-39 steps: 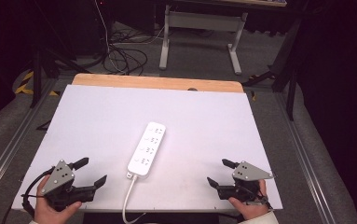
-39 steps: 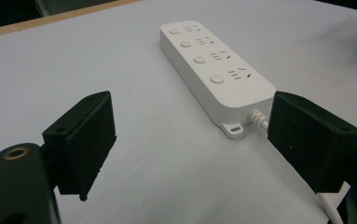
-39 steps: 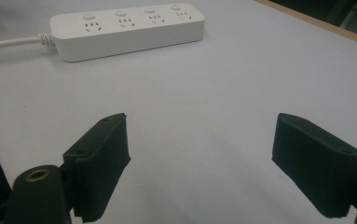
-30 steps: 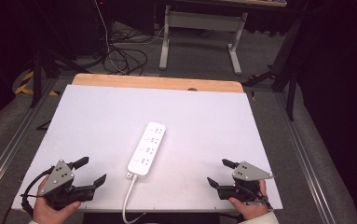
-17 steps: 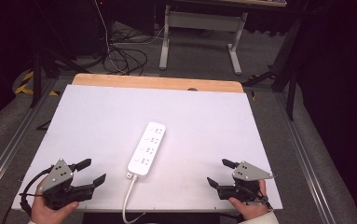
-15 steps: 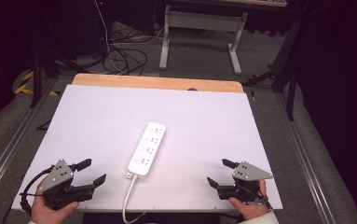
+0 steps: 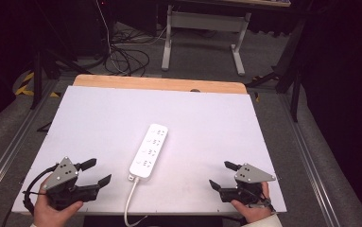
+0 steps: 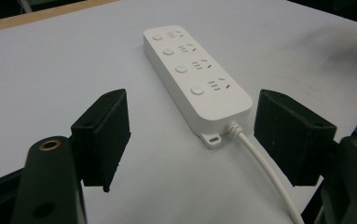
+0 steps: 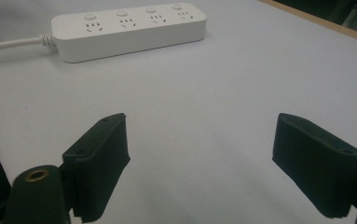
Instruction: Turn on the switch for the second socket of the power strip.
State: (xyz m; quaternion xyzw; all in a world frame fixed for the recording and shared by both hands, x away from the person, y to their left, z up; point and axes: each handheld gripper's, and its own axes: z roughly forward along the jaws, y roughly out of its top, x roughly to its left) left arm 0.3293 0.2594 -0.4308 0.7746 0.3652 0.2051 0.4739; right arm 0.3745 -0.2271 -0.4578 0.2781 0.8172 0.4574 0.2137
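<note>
Fingers (image 8: 104, 135) of both grippers spread wide, empty, power strip (image 7: 149, 150) lengthwise front-to-back, cord (image 7: 129, 203) toward person

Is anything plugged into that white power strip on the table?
No: in the left gripper view all four outlets of the power strip are bare, and only its own white cord leaves one end.

Both grippers are black. The left gripper (image 7: 94, 172) carries a grey three-cornered plate dotted with small holes, and a black cable loops from its left side. The right gripper (image 7: 223, 175) bears a like plate. Each jaw ends in a blocky black pad; brass-ringed holes sit in the near jaw arms. A pale cuff shows at the right wrist.
</note>
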